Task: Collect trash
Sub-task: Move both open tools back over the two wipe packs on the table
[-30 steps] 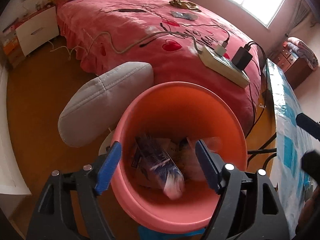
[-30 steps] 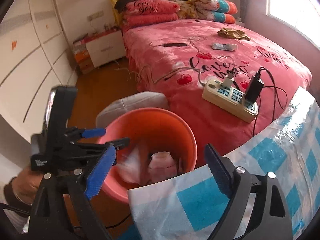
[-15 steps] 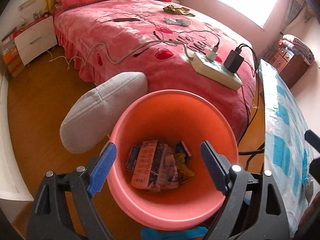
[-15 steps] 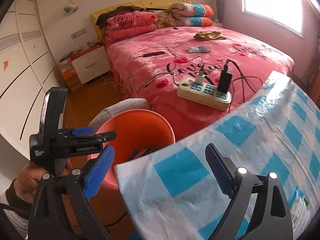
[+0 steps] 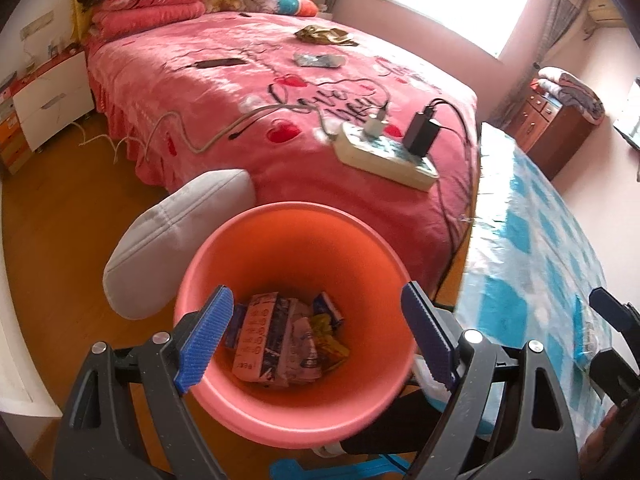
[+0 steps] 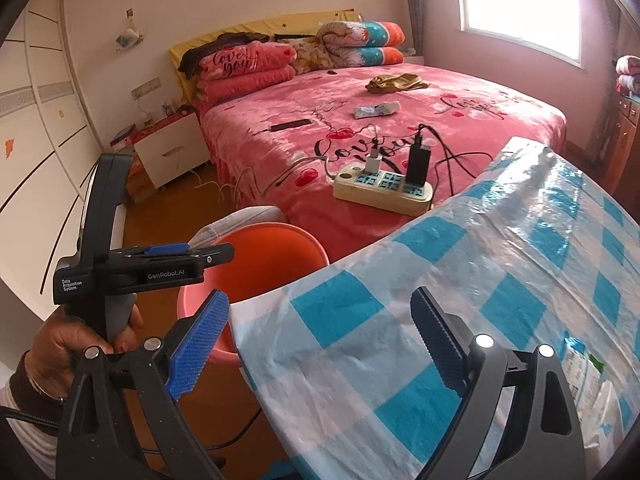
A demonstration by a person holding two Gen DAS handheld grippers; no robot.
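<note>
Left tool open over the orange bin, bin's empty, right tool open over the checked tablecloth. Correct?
Not quite: the orange bin isn't empty. The left wrist view shows crumpled wrappers at its bottom. The rest holds: left tool open above it, right tool open over the checked tablecloth.

Pink heart-print bed (image 6: 400, 128) filling the room's middle, folded pink blankets (image 6: 244, 70) stacked at its head. Cream power strip (image 6: 382, 190) on the bedspread near the foot, a white plug and black charger (image 6: 418, 162) plugged in. Dark phone (image 6: 291, 125) lying flat mid-bed. White nightstand (image 6: 172, 154) beside the bed. Grey cushion (image 5: 176, 240) on the wooden floor. Blue-checked cloth covering the counter (image 6: 500, 280).
</note>
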